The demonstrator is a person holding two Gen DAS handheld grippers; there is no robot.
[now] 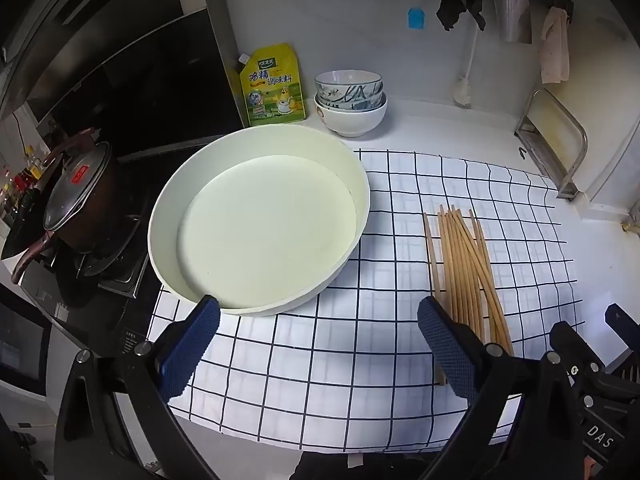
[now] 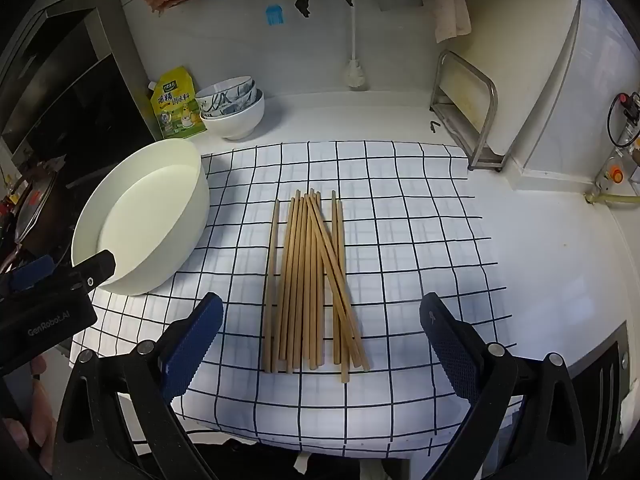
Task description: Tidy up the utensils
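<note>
The right tool (image 2: 321, 334) hangs released, both blue pads spread wide with nothing between them, tilted down at the checked cloth (image 2: 420, 240) on the counter (image 2: 560, 264). Straight ahead of it, centred between its pads, lies the bundle of wooden chopsticks (image 2: 310, 280). Their long axis runs away from the tool, near ends closest to it, far ends toward the wall; 2 or 3 sticks cross the rest at a slant, and 1 lies slightly apart on the left side.

The left tool (image 1: 319, 334) is likewise released and empty. From its view the chopsticks (image 1: 464, 264) sit off to its right, partly behind its right pad, while the round white basin (image 1: 260, 220) lies directly ahead, its near rim just beyond the left pad.

So the right tool looks the nearer and better lined up for the sticks. Because they lie lengthwise to it, its pads would close across the bundle's width, and the splayed ones may slip out.
</note>
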